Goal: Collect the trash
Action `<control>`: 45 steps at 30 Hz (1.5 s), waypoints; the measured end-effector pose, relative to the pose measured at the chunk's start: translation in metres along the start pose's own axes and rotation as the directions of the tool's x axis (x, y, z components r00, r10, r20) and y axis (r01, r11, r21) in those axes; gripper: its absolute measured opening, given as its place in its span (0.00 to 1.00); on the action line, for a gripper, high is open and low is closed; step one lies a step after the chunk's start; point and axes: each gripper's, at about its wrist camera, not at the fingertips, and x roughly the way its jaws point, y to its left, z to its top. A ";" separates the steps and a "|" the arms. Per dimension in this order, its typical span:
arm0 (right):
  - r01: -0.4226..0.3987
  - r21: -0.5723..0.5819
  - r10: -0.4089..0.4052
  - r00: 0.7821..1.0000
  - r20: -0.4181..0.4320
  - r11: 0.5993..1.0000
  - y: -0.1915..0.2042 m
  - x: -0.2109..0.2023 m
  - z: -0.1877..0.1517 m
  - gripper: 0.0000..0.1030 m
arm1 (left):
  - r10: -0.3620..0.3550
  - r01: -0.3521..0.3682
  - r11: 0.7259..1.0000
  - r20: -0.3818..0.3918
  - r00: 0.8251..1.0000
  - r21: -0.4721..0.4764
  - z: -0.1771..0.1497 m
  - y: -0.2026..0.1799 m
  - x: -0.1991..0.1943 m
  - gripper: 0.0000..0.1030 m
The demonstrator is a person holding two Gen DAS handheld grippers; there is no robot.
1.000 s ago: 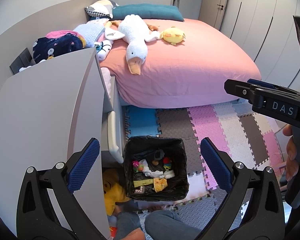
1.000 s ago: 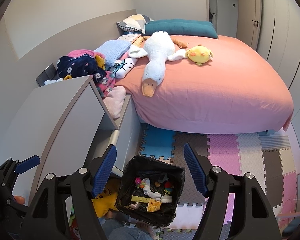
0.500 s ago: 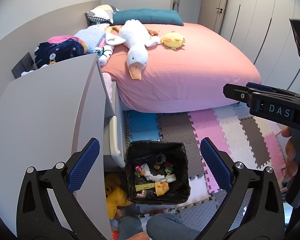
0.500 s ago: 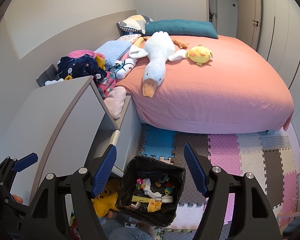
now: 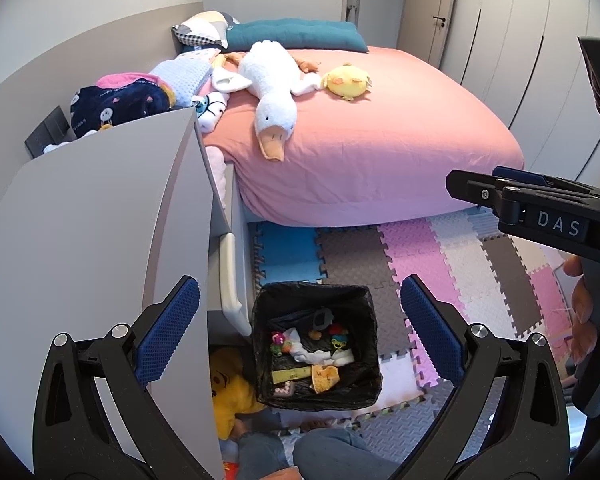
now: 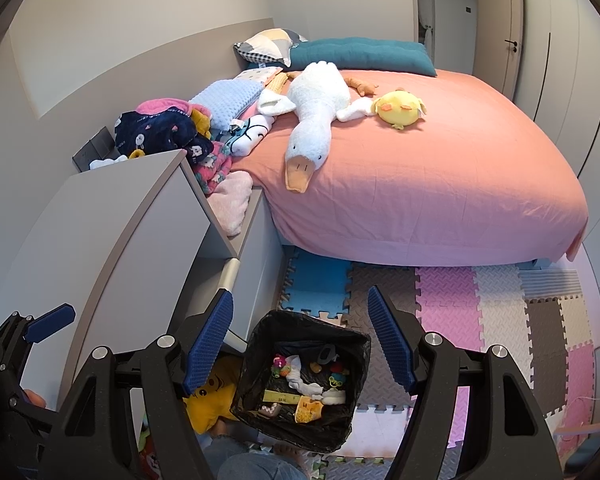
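From the left wrist view, the left gripper (image 5: 300,332) has its jaws spread wide with nothing between the pads. Below it, on the floor, stands a black trash bin (image 5: 268,320) with a black bag inside. Small bits of trash (image 5: 312,354) lie at the bottom: white crumpled stuff, a yellow strip and some little bright pieces. A grey cabinet (image 5: 92,240) stands to the left of the bin. A yellow soft toy (image 5: 230,392) sits on the floor just left of the bin. Far behind is a bed (image 5: 380,152) with a pink sheet, and a white goose toy (image 5: 274,96) lies on it. The right gripper (image 5: 540,208) pokes in from the right side.

From the right wrist view, the right gripper (image 6: 300,344) also has its jaws spread, and they hold nothing. The trash bin (image 6: 352,396) is right under it, near the bottom of the picture, on the foam floor mat (image 6: 500,312). The left gripper (image 6: 40,328) shows at the left edge. A yellow chick toy (image 6: 400,110) lies on the bed beside the goose.
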 end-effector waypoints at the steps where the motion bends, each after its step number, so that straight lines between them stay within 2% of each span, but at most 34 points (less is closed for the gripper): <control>1: 0.000 0.000 0.000 1.000 0.000 1.000 0.000 0.000 0.000 0.69 | 0.002 -0.002 1.000 0.000 1.000 0.001 0.000 0.000 0.000 0.94; 45: 0.004 -0.001 -0.004 1.000 -0.003 1.000 0.002 0.000 -0.002 0.69 | 0.001 -0.001 1.000 -0.008 1.000 0.012 -0.001 -0.002 0.001 0.94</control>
